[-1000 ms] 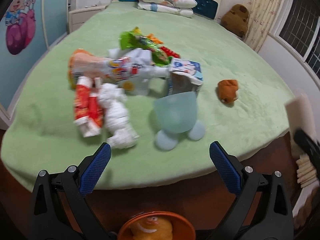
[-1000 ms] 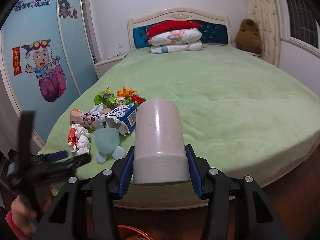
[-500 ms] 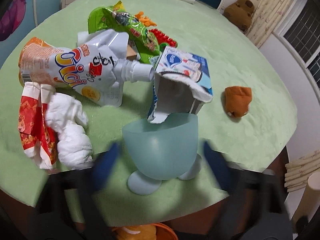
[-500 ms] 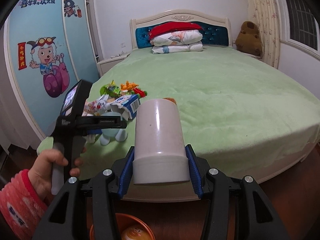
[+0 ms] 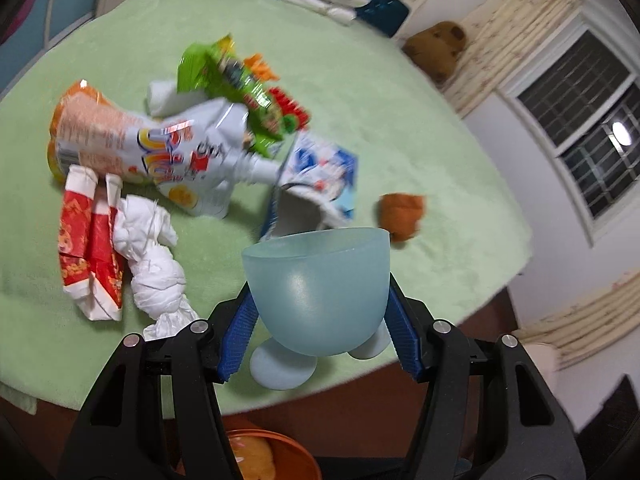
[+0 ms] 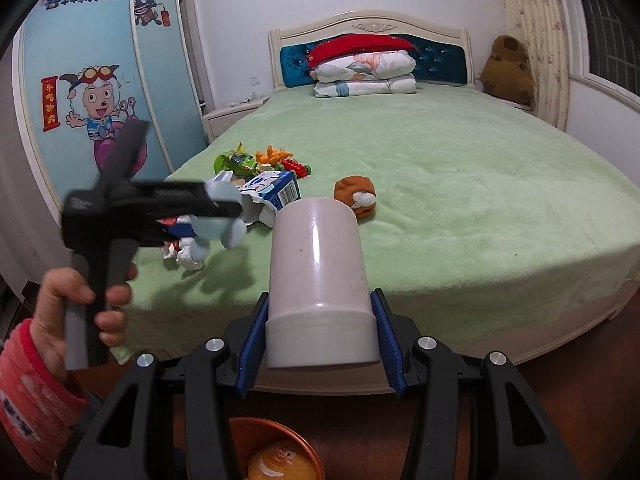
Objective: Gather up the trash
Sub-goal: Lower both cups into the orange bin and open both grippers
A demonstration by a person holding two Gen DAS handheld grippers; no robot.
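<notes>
We see the left tool [image 5: 318, 336], jaws just closed, clamping the pale blue cup [image 5: 318, 292] above the bed [image 5: 400, 128]. Our right tool [image 6: 320, 344] grips a grey cylindrical container [image 6: 318, 276].

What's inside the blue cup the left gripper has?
From the left wrist view, the blue cup looks empty near its rim. Its frosted wall hides the bottom. Behind it lies the torn milk carton.
</notes>
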